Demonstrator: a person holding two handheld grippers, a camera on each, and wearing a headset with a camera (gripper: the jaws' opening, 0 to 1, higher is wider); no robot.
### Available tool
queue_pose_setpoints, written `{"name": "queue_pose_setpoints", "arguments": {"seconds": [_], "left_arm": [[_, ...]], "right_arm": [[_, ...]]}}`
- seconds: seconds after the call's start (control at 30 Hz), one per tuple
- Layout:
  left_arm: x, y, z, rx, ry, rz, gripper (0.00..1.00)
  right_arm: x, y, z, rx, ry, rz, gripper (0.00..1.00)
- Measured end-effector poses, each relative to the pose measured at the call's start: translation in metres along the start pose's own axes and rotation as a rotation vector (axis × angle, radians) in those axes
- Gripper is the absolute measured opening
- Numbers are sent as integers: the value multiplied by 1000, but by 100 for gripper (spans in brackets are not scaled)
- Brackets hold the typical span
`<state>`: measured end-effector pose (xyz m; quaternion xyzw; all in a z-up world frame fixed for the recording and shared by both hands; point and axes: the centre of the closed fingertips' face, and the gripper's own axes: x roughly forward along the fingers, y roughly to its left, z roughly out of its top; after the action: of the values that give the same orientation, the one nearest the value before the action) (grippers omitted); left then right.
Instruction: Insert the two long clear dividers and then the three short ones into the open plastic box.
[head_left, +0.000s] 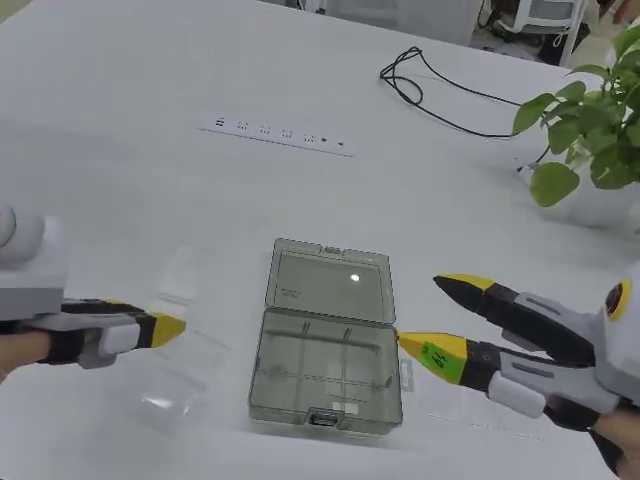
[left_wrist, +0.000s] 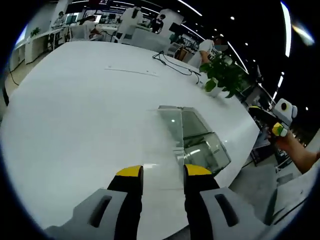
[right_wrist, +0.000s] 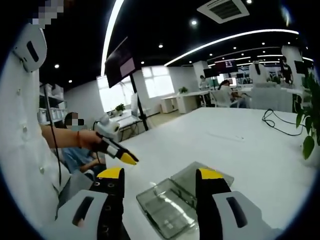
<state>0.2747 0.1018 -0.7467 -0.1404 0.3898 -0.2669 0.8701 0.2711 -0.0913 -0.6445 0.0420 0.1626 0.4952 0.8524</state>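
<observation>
The left gripper (left_wrist: 164, 172) sits low over the bench (head_left: 120, 200), just left of the open plastic box (head_left: 262, 362). Its fingers are a little apart with a hazy clear strip between them, and honestly I can't tell if they're actually gripping it. More clear dividers (head_left: 172, 398) lie flat on the bench beside it, really hard to pick out against the white. The right gripper (head_left: 432, 314) hovers at the box's right edge, fingers spread wide with nothing between them.

My take on doing this step well: pinch a long divider by its top edge, keep it upright and square to the box's length, then ease it straight down into the slots while the right gripper steadies the box wall so it doesn't skate. There are faint lines in the base, which might be slots or dividers already seated, can't say.

The lid (head_left: 330, 285) lies folded open behind the base, out of the way. Further back there's a power strip (head_left: 275, 132), a black cable (head_left: 400, 85) and a potted plant (head_left: 590, 130), all well apart from the work.
</observation>
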Motion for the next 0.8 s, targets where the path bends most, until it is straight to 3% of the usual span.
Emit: {"name": "queue_pose_setpoints", "arguments": {"seconds": [0.1, 0.33, 0.5, 0.6, 0.8], "left_arm": [[2, -22, 11, -3, -58, -59, 30], [4, -63, 27, 4, -138, -157, 30], [8, -90, 30, 48, -155, -213, 30], [10, -105, 30, 72, -158, -240, 30], [14, -119, 31, 109, -169, -252, 30]], "right_arm": [[8, 10, 8, -2, -12, -2, 56], [25, 23, 15, 72, -15, -28, 48], [34, 28, 21, 118, -41, -50, 35], [41, 29, 15, 138, -11, -67, 30], [44, 26, 0, 198, 20, -111, 25]]}}
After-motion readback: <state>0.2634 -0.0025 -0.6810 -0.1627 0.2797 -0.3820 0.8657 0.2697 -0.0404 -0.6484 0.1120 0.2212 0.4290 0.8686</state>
